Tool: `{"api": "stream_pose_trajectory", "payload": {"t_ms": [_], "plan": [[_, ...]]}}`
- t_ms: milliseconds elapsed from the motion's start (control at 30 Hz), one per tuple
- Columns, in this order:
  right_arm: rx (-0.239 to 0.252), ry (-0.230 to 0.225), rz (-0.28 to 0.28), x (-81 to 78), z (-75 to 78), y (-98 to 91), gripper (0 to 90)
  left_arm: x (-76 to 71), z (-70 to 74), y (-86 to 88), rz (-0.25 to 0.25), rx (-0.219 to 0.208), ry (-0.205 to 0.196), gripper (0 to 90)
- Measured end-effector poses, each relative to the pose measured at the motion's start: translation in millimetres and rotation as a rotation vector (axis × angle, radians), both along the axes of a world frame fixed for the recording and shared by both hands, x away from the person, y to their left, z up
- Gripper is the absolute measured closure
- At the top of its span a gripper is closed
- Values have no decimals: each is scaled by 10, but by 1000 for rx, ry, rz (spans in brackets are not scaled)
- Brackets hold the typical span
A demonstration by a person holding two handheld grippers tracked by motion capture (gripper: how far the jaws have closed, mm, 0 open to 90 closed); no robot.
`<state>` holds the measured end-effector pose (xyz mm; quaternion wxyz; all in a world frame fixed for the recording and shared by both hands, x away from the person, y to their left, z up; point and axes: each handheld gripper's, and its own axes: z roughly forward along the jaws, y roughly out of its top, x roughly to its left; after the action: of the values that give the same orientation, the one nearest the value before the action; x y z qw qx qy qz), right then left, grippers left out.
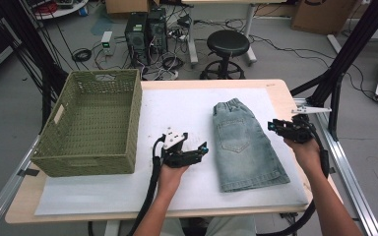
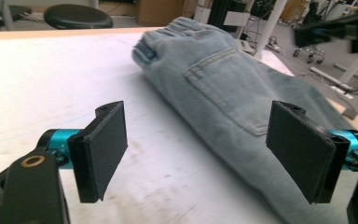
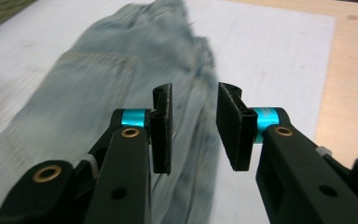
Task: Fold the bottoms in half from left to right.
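Observation:
A folded pair of light-blue denim shorts (image 1: 243,145) lies flat on the white sheet (image 1: 177,110), waistband toward the far side. Left of the shorts' hem half, my left gripper (image 1: 204,149) points at them, a small gap away. In the left gripper view its jaws stand wide open (image 2: 205,154) with nothing between them, and the shorts (image 2: 223,79) lie ahead to the right. At the shorts' right edge, my right gripper (image 1: 273,126) hovers. Its jaws (image 3: 193,128) are partly open and hold nothing, with the denim (image 3: 98,98) below and beyond them.
A green woven basket (image 1: 86,164) stands on the table's left side with nothing in it. The wooden table edge (image 1: 288,98) runs just right of the sheet. A black stool (image 1: 228,44), computer towers and cables sit on the floor behind.

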<state>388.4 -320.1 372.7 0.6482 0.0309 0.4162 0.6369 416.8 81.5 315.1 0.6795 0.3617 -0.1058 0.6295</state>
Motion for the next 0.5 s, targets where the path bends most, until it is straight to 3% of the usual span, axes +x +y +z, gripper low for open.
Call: {"api": "stream_pose_trajectory", "payload": {"t_ms": [133, 233, 367, 400, 433, 500], "plan": [[-51, -9, -50, 106, -299, -26, 646, 17, 8, 131, -11, 21, -24, 208], [-85, 4, -72, 188, -421, -8, 638, 14, 24, 207, -9, 29, -29, 208], [-118, 56, -127, 292, -493, 111, 637, 4, 24, 286, -6, 17, -16, 208], [-109, 61, -153, 316, -508, 143, 726, 1, 20, 309, -2, 15, -12, 208], [-111, 67, -187, 334, -527, 174, 873, 1, 17, 328, -3, 15, -10, 208], [-97, 57, -260, 348, -559, 193, 886, 0, 10, 365, -1, 9, -5, 208]]}}
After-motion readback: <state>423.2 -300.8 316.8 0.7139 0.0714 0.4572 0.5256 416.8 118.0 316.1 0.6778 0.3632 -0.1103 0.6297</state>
